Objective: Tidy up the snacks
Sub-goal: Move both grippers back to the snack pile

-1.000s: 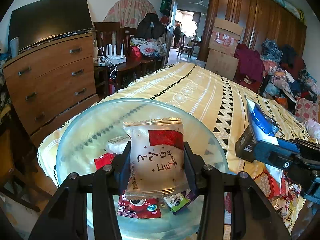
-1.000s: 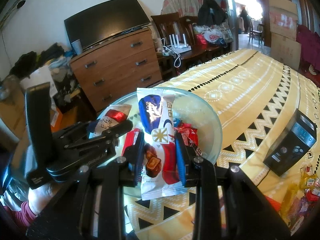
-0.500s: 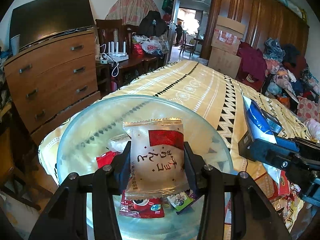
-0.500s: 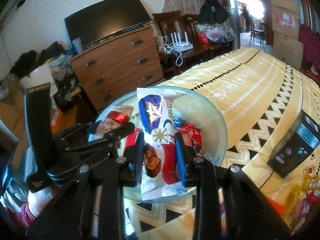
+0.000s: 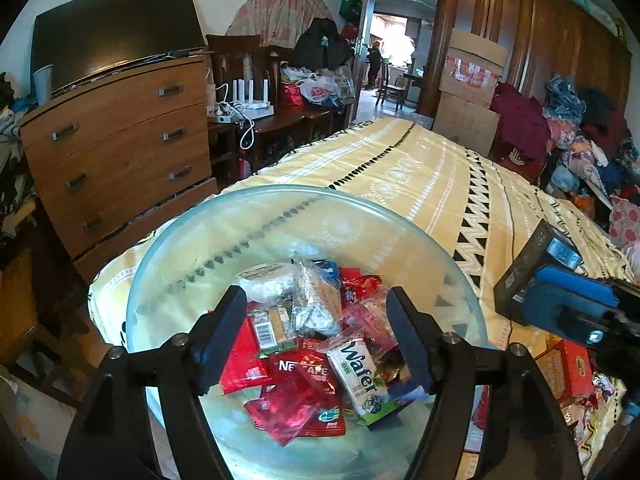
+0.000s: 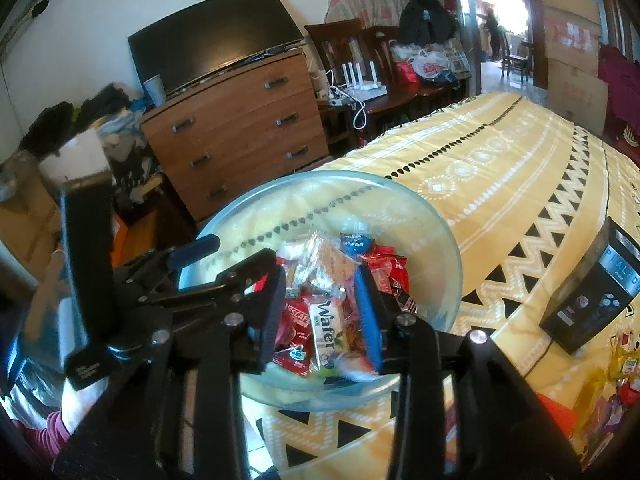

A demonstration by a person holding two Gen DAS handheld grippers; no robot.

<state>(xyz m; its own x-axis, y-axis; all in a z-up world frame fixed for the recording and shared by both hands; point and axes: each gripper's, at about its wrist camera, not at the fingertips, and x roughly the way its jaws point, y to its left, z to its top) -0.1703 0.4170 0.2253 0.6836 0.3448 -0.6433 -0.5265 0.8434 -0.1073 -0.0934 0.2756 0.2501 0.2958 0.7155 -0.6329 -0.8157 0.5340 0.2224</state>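
Observation:
A clear glass bowl (image 5: 192,248) sits on the yellow patterned cloth and holds several snack packets: red Nescafe sachets (image 5: 304,368), a green-white Wafer pack (image 5: 360,376) and clear-wrapped pieces (image 5: 316,296). My left gripper (image 5: 316,336) is open and empty just above the bowl. My right gripper (image 6: 322,312) is open and empty over the same bowl (image 6: 436,240), with the Wafer pack (image 6: 326,330) between its fingers. The left gripper shows at left in the right wrist view (image 6: 224,258).
A black device with buttons (image 6: 592,300) lies on the cloth right of the bowl. Loose snacks (image 6: 616,376) and red boxes (image 5: 568,364) lie at the right edge. A wooden dresser (image 5: 120,148) stands beyond the table's left edge.
Both grippers have opened. The beige packet from the left and the blue-white packet from the right are out of the jaws, dropped into the bowl's pile.

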